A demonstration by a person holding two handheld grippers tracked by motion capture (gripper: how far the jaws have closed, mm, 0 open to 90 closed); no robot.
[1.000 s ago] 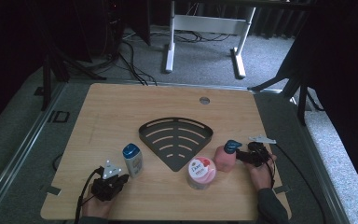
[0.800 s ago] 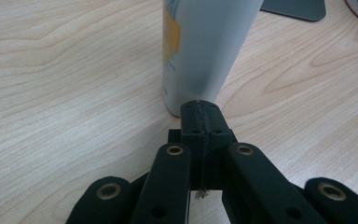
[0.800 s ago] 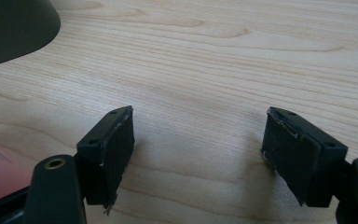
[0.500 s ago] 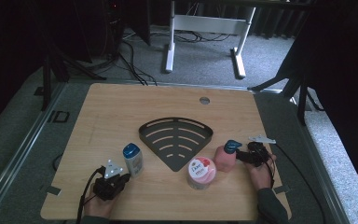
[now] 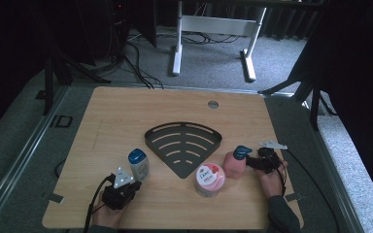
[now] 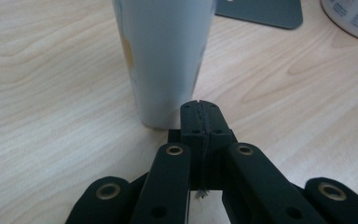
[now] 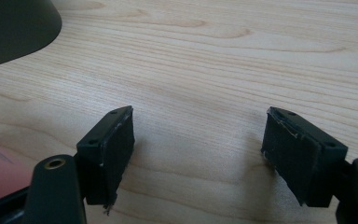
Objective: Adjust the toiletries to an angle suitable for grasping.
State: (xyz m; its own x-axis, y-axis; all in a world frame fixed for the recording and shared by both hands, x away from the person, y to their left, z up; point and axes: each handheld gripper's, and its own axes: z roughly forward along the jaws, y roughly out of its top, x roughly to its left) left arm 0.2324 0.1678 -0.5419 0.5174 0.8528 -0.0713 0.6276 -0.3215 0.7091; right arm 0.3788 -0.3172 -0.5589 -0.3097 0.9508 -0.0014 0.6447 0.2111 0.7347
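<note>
Left hand-held gripper [image 6: 199,108], jaws closed on nothing, sits just beside the white bottle [image 6: 163,56].

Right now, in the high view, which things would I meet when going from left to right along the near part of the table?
left gripper → white bottle with blue cap → dark fan-shaped rack → Dove jar → pink bottle → right gripper

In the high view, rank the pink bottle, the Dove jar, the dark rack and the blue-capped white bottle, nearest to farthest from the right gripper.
1. pink bottle, just left of the right gripper
2. Dove jar, front centre
3. dark rack, table middle
4. blue-capped white bottle, left side
</note>
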